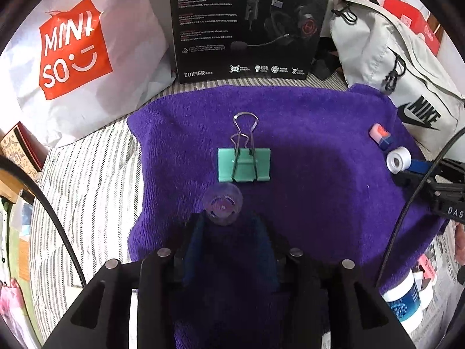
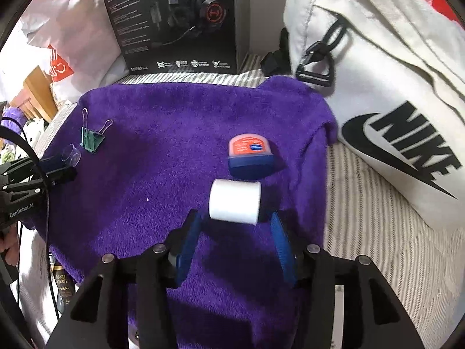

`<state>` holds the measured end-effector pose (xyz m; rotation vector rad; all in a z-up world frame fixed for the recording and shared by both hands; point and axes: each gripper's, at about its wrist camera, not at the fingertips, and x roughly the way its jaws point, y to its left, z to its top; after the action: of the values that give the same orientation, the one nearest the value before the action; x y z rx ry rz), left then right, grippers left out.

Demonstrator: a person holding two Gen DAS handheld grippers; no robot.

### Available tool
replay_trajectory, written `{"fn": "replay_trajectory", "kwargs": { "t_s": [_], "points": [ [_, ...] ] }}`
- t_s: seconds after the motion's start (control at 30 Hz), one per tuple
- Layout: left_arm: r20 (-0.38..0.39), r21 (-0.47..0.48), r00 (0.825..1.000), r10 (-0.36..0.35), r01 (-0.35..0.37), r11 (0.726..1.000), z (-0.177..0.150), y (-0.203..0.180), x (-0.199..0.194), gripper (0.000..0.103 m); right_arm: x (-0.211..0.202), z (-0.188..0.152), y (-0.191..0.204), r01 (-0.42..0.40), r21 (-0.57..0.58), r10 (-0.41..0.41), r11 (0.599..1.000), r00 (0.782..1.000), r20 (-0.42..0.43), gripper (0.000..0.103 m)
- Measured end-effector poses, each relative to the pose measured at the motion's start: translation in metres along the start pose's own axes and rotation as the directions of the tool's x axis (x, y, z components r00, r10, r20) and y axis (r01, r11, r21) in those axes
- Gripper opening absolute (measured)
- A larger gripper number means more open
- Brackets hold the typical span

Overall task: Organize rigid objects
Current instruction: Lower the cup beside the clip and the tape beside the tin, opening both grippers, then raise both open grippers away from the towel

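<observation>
A purple towel point(image 1: 319, 180) point(image 2: 151, 151) bears the objects. A green binder clip point(image 1: 244, 164) point(image 2: 92, 141) lies on it with its wire handles pointing away from me. A small clear plastic cap point(image 1: 223, 208) point(image 2: 71, 157) sits at the tips of my left gripper point(image 1: 229, 224) point(image 2: 62, 164). Its jaws stand apart and the right pad is off the cap. A white roll point(image 2: 234, 202) point(image 1: 398, 161) lies between the blue fingers of my right gripper point(image 2: 235, 221) point(image 1: 407, 168), with a gap on each side. Just beyond it rests a little jar point(image 2: 251, 157) point(image 1: 381, 137) with an orange label and a blue lid.
A black headset box point(image 1: 250, 26) point(image 2: 174, 23) stands behind the towel. A white Miniso bag point(image 1: 78, 55) is at the left and a white Nike bag point(image 1: 407, 67) point(image 2: 392, 87) at the right. Striped bedding point(image 1: 87, 174) point(image 2: 377, 218) surrounds the towel. A white-and-blue tub point(image 1: 402, 299) stands near right.
</observation>
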<state>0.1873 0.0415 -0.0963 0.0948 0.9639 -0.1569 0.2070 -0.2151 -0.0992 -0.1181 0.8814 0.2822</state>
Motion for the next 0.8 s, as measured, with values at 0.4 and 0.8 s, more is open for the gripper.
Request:
{"fn": "replay_trajectory", "kwargs": {
  "t_s": [0.4,0.8],
  "points": [
    [0.037,-0.009,0.999,-0.013,0.014,1.0,-0.019,-0.004,-0.032,0.038,-0.032,-0.017,-0.001,0.0,0.045,-0.002,0.999,0.999,0.036,0.051],
    [0.067,0.023,0.997,-0.044,0.042,0.999,-0.051,-0.023,-0.072,0.038,-0.069,-0.047,0.01,-0.021,0.075,0.016,0.997,0.998,0.068,0.051]
  ]
}}
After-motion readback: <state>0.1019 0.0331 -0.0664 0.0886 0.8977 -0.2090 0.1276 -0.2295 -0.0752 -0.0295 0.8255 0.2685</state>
